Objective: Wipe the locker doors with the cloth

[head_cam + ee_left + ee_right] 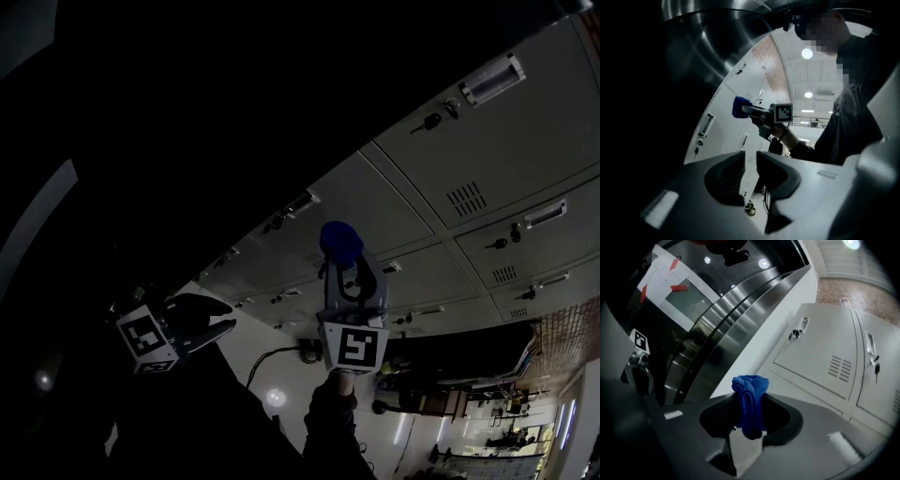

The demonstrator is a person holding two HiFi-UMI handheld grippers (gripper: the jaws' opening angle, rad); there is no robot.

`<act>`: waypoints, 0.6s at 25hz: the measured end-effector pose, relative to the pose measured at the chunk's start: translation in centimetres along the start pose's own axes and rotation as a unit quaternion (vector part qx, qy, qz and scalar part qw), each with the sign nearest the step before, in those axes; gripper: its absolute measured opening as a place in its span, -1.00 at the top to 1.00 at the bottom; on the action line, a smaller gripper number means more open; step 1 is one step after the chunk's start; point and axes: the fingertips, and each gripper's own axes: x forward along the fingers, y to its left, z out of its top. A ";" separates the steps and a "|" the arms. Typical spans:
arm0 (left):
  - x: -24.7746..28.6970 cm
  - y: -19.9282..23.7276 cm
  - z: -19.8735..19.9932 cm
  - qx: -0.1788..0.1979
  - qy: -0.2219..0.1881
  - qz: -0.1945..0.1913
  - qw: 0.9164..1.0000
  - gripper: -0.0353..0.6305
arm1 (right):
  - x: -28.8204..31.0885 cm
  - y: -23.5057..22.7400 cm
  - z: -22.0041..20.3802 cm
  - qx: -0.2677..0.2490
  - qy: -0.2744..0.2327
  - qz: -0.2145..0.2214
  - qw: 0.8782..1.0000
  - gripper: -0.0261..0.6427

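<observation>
We pinch the blue cloth [750, 389] in our right tongs [749, 417] near the locker doors [820, 357]; left tongs [751, 165] slightly spread, empty.

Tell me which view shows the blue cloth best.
The right gripper view: the blue cloth sits close and centred, bunched and clamped between the jaws. The head view shows it small and dim; the left gripper view, a distant blue corner.

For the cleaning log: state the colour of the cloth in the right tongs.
Blue; the cloth shows best in the right gripper view.
</observation>
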 end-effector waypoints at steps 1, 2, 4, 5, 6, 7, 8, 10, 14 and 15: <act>0.2 0.0 0.1 -0.002 0.002 -0.004 1.000 0.72 | 0.7 -0.7 0.7 -0.022 -0.001 -0.010 1.000 0.53; 0.3 -0.1 0.1 -0.004 0.006 -0.007 1.000 0.72 | 1.4 -1.4 1.4 -0.045 -0.001 -0.021 0.999 0.53; 0.5 0.2 -0.2 -0.006 0.007 -0.007 1.000 0.72 | 2.9 -2.8 2.5 -0.081 0.000 -0.043 0.996 0.53; 0.5 0.5 -0.4 -0.007 0.006 -0.005 1.000 0.72 | 3.7 -3.3 3.0 -0.091 0.000 -0.050 0.995 0.53; 0.6 0.7 -0.5 -0.008 0.005 -0.003 1.000 0.72 | 4.5 -3.7 3.5 -0.099 0.000 -0.054 0.994 0.53; 0.8 0.7 -0.2 -0.012 0.005 -0.003 1.000 0.72 | 5.2 -4.1 3.9 -0.105 0.001 -0.056 0.993 0.53; 0.9 0.6 0.3 -0.018 0.007 -0.003 1.000 0.72 | 6.0 -4.4 4.2 -0.112 0.002 -0.059 0.992 0.53; 1.1 0.7 1.3 -0.023 0.009 -0.002 1.000 0.72 | 7.5 -5.0 4.3 -0.128 0.013 -0.067 0.989 0.53; 1.3 1.8 2.2 -0.013 0.008 0.001 1.000 0.72 | 9.6 -5.3 3.6 -0.162 0.045 -0.090 0.982 0.53; 1.4 2.1 2.3 -0.012 0.007 0.002 1.000 0.72 | 9.7 -5.0 3.4 -0.165 0.049 -0.091 0.981 0.53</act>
